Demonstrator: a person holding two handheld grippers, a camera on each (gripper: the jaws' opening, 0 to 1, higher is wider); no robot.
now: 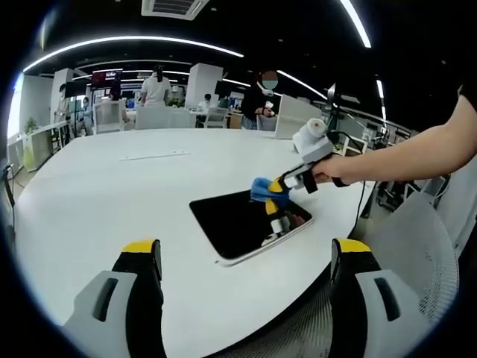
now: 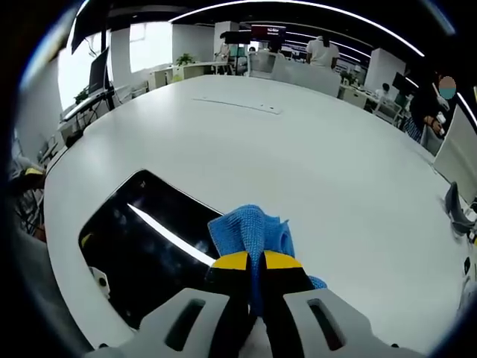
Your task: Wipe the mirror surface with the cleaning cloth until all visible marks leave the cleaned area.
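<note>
A: R gripper (image 2: 256, 262) status?
B: Clamped on blue cloth (image 2: 250, 231), pressed at far edge of mirror (image 1: 250, 224).
A: Mirror loc?
B: Laid flat on white tabletop (image 1: 112, 194), near its edge. L gripper (image 1: 246, 257) held back, jaws apart, nothing gripped.

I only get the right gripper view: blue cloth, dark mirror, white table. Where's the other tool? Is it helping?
Observer: No. The left tool hangs open over the table's near edge, short of the mirror.
Operator: Who holds the cloth tool?
Observer: A person's hand grips the right tool, bare forearm reaching in from the right.
Operator: Where on the mirror is the cloth?
Observer: The blue cloth sits at its far edge; the tool's reflection shows in the glass.
</note>
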